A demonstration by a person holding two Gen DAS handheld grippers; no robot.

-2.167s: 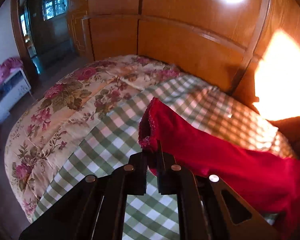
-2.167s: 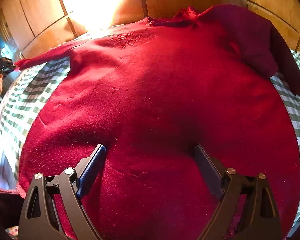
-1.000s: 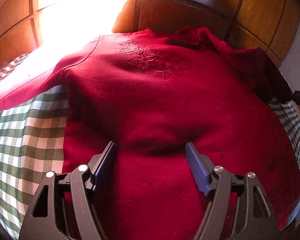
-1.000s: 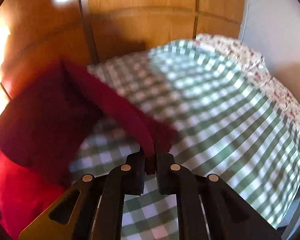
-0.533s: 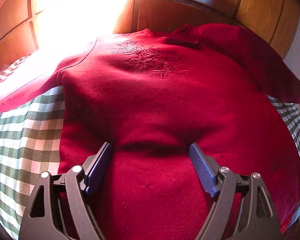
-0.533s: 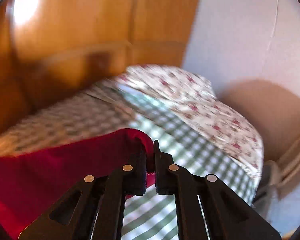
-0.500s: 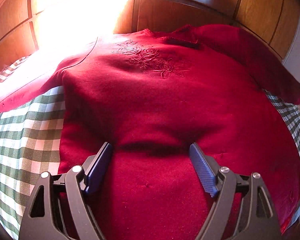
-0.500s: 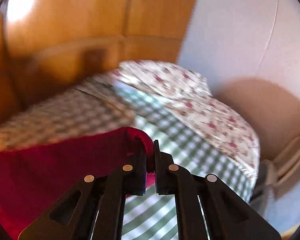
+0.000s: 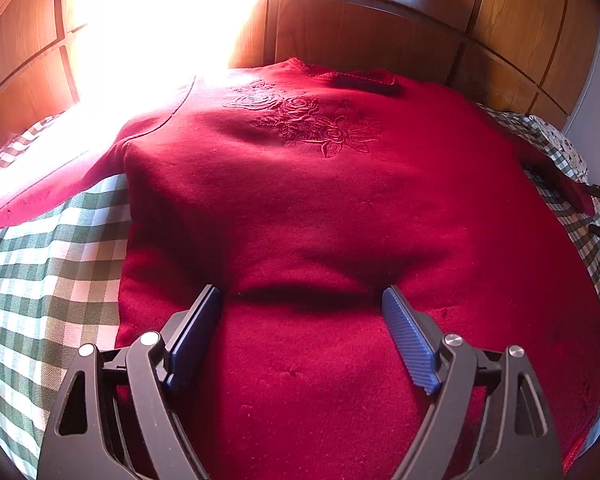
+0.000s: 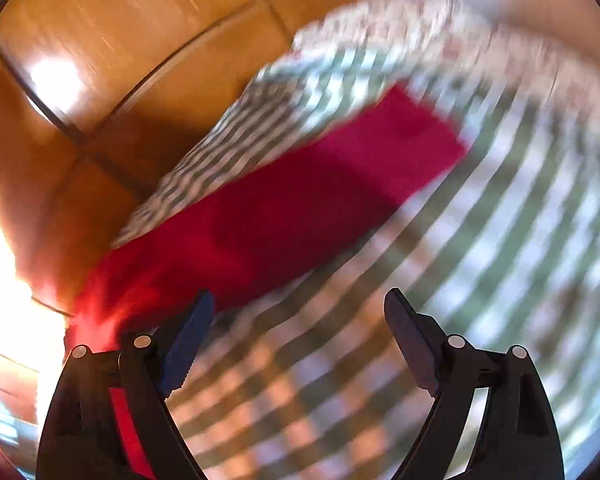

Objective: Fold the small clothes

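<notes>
A red sweater [image 9: 320,208] with embroidered roses lies face up on the green checked sheet [image 9: 48,264], collar toward the wooden headboard. My left gripper [image 9: 302,298] is open, its blue pads resting on the sweater's lower body with a small ridge of fabric between them. In the right wrist view the sweater's right sleeve [image 10: 300,208] lies stretched out flat on the sheet [image 10: 480,260]. My right gripper [image 10: 298,304] is open and empty just above the sheet, beside the sleeve. The view is motion-blurred.
A wooden headboard [image 9: 380,28] runs along the far side, with strong sun glare [image 9: 152,20] on the left. A floral quilt [image 10: 440,12] lies at the bed's far right edge. The sweater's left sleeve [image 9: 52,176] extends left.
My right gripper pulled the right sleeve outward, then opened and let it go; the sleeve now lies flat. My left gripper stayed open on the sweater's lower body.
</notes>
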